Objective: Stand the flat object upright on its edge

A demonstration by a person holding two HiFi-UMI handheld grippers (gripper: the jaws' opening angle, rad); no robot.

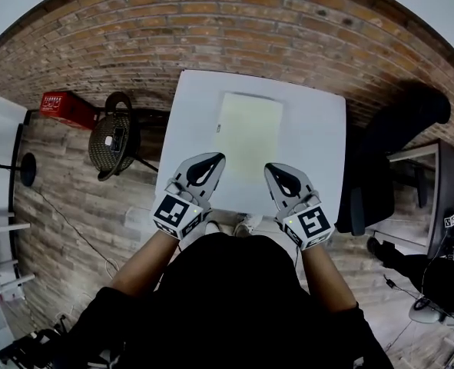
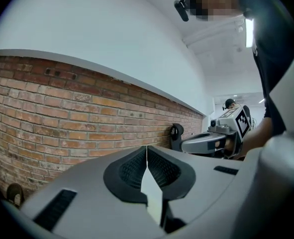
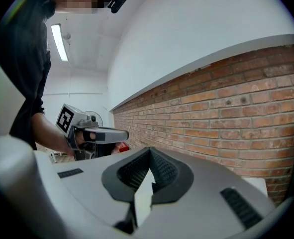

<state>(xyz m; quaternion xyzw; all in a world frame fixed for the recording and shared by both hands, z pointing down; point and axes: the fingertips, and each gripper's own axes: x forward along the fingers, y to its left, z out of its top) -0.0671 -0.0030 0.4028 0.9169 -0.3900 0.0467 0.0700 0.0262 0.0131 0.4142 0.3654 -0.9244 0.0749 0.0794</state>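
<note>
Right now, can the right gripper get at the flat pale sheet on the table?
Probably yes. The right gripper is at the near right edge of the pale sheet, nothing lies between them on the white table, though its fingers are shut.

White square surface (image 1: 319,152) close to a brick wall (image 1: 234,21), on a wood-plank floor (image 1: 65,214). Left of it, a round dark woven chair (image 1: 113,141) just beside a red crate (image 1: 67,108); further left, a standing fan (image 1: 27,169) at the frame edge. On the right, a black office chair (image 1: 399,137). Overhead, a lit strip light (image 3: 59,43).
</note>
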